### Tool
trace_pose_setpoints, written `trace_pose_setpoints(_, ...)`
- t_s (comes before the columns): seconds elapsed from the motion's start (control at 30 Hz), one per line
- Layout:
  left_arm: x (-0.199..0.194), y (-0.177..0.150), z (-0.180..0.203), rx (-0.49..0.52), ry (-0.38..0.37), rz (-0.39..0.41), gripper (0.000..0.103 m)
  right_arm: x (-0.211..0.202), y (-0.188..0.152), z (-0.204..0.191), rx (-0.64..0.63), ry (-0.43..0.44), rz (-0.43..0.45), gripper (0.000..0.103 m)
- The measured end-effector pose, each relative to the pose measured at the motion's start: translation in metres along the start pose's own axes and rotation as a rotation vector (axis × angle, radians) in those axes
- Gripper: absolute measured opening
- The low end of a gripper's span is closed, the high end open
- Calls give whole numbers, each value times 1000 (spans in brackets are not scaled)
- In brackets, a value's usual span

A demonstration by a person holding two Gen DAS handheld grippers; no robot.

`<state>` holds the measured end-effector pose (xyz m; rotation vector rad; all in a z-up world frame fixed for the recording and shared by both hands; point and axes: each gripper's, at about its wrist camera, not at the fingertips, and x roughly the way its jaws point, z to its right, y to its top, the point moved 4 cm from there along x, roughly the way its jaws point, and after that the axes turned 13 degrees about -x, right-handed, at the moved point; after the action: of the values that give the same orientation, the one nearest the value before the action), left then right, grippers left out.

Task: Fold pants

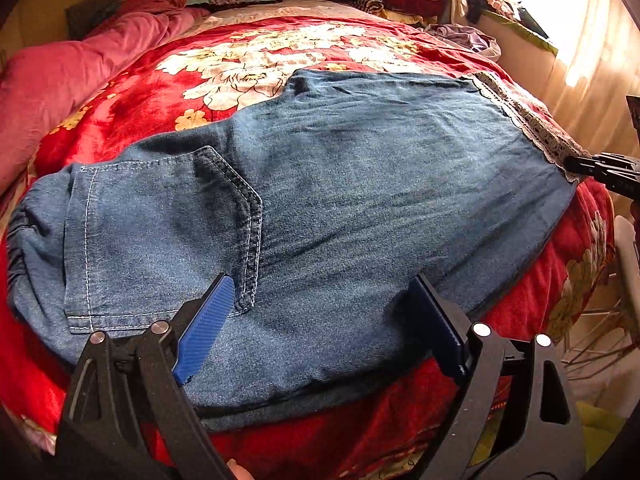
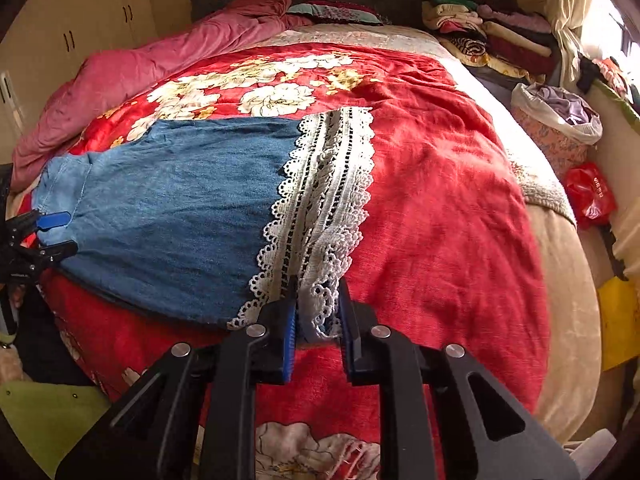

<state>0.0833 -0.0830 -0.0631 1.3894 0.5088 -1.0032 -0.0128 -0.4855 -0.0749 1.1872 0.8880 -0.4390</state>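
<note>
Low in the right-wrist frame, right gripper (image 2: 317, 312) fingers pinch only the lace hem (image 2: 324, 208), which could slip free while the left gripper (image 1: 320, 312) fingers gape wide, holding none of the pants (image 1: 320, 184).

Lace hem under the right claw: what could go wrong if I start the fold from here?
1. The right claw pinches only the near corner of the lace hem; the openwork could snag, stretch or slip out.
2. The left claw is open over the pants near the back pocket, gripping nothing, so lifting now would drag one end only.
3. The pants lie near the bed's front edge on the red floral blanket; they might slide off.
</note>
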Motion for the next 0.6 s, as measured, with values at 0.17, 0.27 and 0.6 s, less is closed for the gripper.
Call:
trace_pose_setpoints(0.17,1,0,0,2,-4,-2,82,22,-14,6,81,50,-20,18)
trace_pose_setpoints(0.27,1,-1,0,3,-4,-2,83,20,-16,11,116,75,-8,19)
trace_pose_setpoints(0.6,1,-2,-1,0,-13,4,83,0,-9,19,115,5,-21,41)
